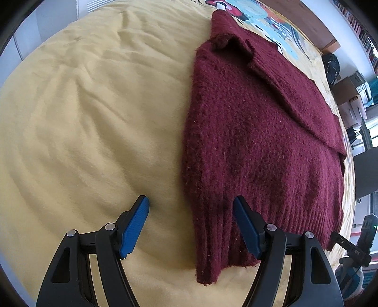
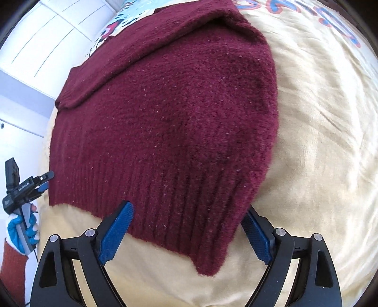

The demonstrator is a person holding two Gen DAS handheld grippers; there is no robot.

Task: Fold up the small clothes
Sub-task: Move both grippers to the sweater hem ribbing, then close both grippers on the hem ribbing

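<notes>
A dark red knitted sweater (image 1: 255, 141) lies flat on a yellow bed cover (image 1: 82, 118), with its sleeves folded over the body. My left gripper (image 1: 191, 207) is open, its jaws either side of the sweater's near left hem corner, one blue pad (image 1: 134, 226) over the cover. In the right wrist view the sweater (image 2: 170, 113) fills the middle. My right gripper (image 2: 186, 217) is open around the ribbed hem at its near right corner. The left gripper (image 2: 26, 186) shows at the far left edge, held in a gloved hand.
The cover (image 2: 319, 118) is wrinkled and has a coloured print (image 1: 267, 16) near the sweater's far end. Cardboard boxes (image 1: 352, 96) and a dark bag (image 1: 332, 68) stand beside the bed. White cupboard doors (image 2: 47, 35) are behind.
</notes>
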